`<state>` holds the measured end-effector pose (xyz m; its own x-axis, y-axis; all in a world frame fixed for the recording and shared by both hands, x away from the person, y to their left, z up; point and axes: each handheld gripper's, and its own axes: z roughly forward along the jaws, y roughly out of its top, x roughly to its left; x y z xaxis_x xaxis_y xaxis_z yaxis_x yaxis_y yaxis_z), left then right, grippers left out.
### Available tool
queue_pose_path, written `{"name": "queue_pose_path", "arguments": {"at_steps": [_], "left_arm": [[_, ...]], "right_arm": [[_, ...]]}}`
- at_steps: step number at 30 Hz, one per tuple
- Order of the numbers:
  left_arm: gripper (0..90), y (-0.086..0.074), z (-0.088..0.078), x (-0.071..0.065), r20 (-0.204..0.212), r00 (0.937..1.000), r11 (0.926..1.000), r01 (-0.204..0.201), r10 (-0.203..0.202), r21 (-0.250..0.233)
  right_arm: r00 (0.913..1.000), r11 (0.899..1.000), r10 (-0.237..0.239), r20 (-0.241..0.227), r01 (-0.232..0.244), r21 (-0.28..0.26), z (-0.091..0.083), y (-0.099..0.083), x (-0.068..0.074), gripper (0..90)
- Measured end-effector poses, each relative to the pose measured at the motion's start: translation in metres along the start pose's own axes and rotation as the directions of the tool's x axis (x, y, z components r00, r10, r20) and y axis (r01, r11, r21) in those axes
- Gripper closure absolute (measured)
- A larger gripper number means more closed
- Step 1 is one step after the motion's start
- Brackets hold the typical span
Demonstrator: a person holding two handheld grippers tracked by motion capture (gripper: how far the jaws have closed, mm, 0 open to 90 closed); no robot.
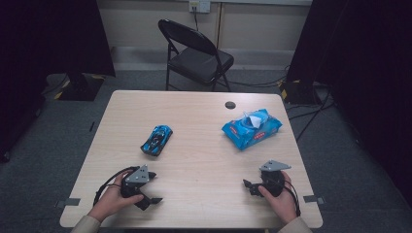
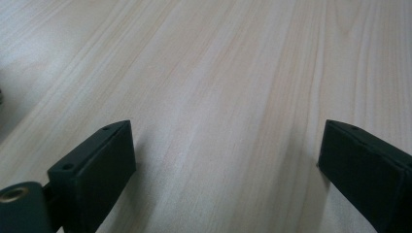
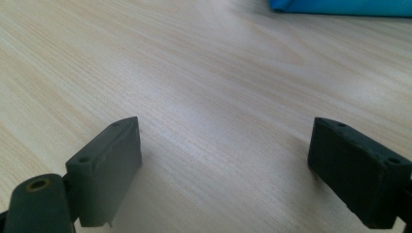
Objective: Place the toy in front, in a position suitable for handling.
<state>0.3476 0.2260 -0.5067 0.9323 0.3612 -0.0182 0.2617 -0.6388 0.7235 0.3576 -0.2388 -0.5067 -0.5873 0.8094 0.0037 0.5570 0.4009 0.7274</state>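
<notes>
Lying beyond the left gripper (image 1: pixel 151 189), well apart: blue toy car (image 1: pixel 157 140).

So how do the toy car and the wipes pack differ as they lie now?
The toy car is small, hard and narrow, blue with black; the wipes pack is larger, soft and flat, with a white sheet sticking up. The car lies left of centre, the pack toward the right. Both are blue, untouched, resting on the table.

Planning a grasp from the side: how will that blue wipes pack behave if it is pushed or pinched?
The wipes pack looks like a soft film pouch, so it would probably dent and sag rather than stay stiff. Its glossy wrapper may slip between pads. Lying flat on the table, it should slide, not roll; the raised flap could snag.
</notes>
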Motion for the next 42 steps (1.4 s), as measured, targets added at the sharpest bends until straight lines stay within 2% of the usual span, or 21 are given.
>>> {"name": "queue_pose_path", "arguments": {"at_steps": [9, 11, 13, 15, 16, 17, 18, 23, 27, 28, 29, 31, 32, 33, 34, 37, 39, 40, 41, 42], "left_arm": [[3.9, 0.000, 0.000, -0.001, 0.000, 1.0000, 1.0000, 0.005, -0.005, -0.001], [7.4, 0.000, 0.000, 0.000, -0.005, 0.9999, 0.9998, 0.015, -0.015, -0.008], [11.5, 0.000, -0.003, 0.001, -0.013, 0.9988, 0.9987, 0.047, -0.047, -0.020], [17.1, 0.000, -0.004, 0.002, -0.015, 0.9984, 0.9984, 0.054, -0.055, -0.018], [15.9, 0.001, -0.005, 0.003, -0.027, 0.9967, 0.9971, 0.076, -0.076, -0.006], [15.9, 0.001, -0.005, 0.003, -0.027, 0.9967, 0.9971, 0.076, -0.076, -0.006], [16.1, 0.004, -0.006, 0.003, -0.052, 0.9945, 0.9958, 0.091, -0.091, 0.000], [16.9, 0.010, -0.013, 0.006, -0.061, 0.9929, 0.9947, 0.100, -0.102, -0.023], [16.8, 0.019, -0.026, 0.019, -0.112, 0.9790, 0.9845, 0.165, -0.171, -0.060], [16.8, 0.022, -0.030, 0.025, -0.138, 0.9707, 0.9792, 0.188, -0.197, -0.077], [16.8, 0.022, -0.030, 0.025, -0.138, 0.9707, 0.9792, 0.188, -0.197, -0.077], [16.8, 0.028, -0.034, 0.036, -0.174, 0.9622, 0.9771, 0.200, -0.210, -0.073], [16.9, 0.028, -0.034, 0.036, -0.174, 0.9622, 0.9771, 0.200, -0.210, -0.073], [16.9, 0.033, -0.033, 0.042, -0.190, 0.9581, 0.9763, 0.204, -0.214, -0.074], [16.8, 0.035, -0.032, 0.044, -0.186, 0.9591, 0.9764, 0.203, -0.213, -0.074], [16.6, 0.041, -0.029, 0.050, -0.202, 0.9534, 0.9743, 0.214, -0.224, -0.072], [16.6, 0.043, -0.028, 0.053, -0.203, 0.9522, 0.9734, 0.217, -0.228, -0.074], [16.2, 0.046, -0.027, 0.059, -0.207, 0.9487, 0.9709, 0.230, -0.239, -0.067], [16.1, 0.046, -0.027, 0.059, -0.207, 0.9487, 0.9709, 0.230, -0.239, -0.067], [16.1, 0.049, -0.025, 0.064, -0.215, 0.9453, 0.9694, 0.236, -0.245, -0.069]], "right_arm": [[1.0000, 1.000, 0.000, -0.001, 0.000, 0.000, 0.000, 0.000, 0.000, 11.2], [1.0000, 1.000, 0.000, -0.002, 0.000, 0.000, 0.000, 0.000, 0.000, 11.2], [1.0000, 1.000, 0.000, -0.002, 0.000, 0.000, 0.000, 0.000, 0.000, 11.1], [1.0000, 1.000, 0.000, -0.002, 0.000, 0.000, 0.000, 0.000, 0.000, 11.1], [1.0000, 1.000, -0.001, -0.002, 0.001, 0.000, 0.000, 0.000, 0.000, 11.0], [1.0000, 1.000, -0.001, -0.002, 0.001, 0.000, 0.000, 0.000, 0.000, 11.0], [1.0000, 1.000, -0.004, -0.005, 0.004, 0.001, 0.001, 0.000, 0.000, 10.3], [1.0000, 1.000, -0.005, -0.005, 0.005, 0.001, 0.001, 0.000, 0.000, 10.3], [1.0000, 1.000, -0.005, -0.005, 0.005, 0.001, 0.001, 0.000, 0.000, 10.3], [1.0000, 1.000, -0.005, -0.005, 0.005, 0.001, 0.001, 0.000, 0.000, 10.3], [1.0000, 1.000, -0.005, -0.005, 0.005, 0.001, 0.001, 0.000, 0.000, 10.3], [1.0000, 1.000, -0.005, -0.005, 0.005, 0.001, 0.001, 0.000, 0.000, 10.3], [1.0000, 1.000, -0.005, -0.005, 0.005, 0.001, 0.001, 0.000, 0.000, 10.3], [1.0000, 1.000, -0.005, -0.005, 0.005, 0.001, 0.001, 0.000, 0.000, 10.3], [1.0000, 1.000, -0.005, -0.005, 0.005, 0.001, 0.001, 0.000, 0.000, 10.2], [1.0000, 1.000, -0.005, -0.005, 0.005, 0.001, 0.001, 0.000, 0.000, 10.2], [1.0000, 1.000, -0.004, -0.005, 0.004, 0.001, 0.001, 0.000, 0.000, 10.3], [1.0000, 1.000, -0.005, -0.005, 0.005, 0.001, 0.001, 0.000, 0.000, 10.2], [1.0000, 1.000, -0.005, -0.005, 0.005, 0.001, 0.001, 0.000, 0.000, 10.2], [1.0000, 1.000, -0.005, -0.005, 0.005, 0.001, 0.001, 0.000, 0.000, 10.3]]}}
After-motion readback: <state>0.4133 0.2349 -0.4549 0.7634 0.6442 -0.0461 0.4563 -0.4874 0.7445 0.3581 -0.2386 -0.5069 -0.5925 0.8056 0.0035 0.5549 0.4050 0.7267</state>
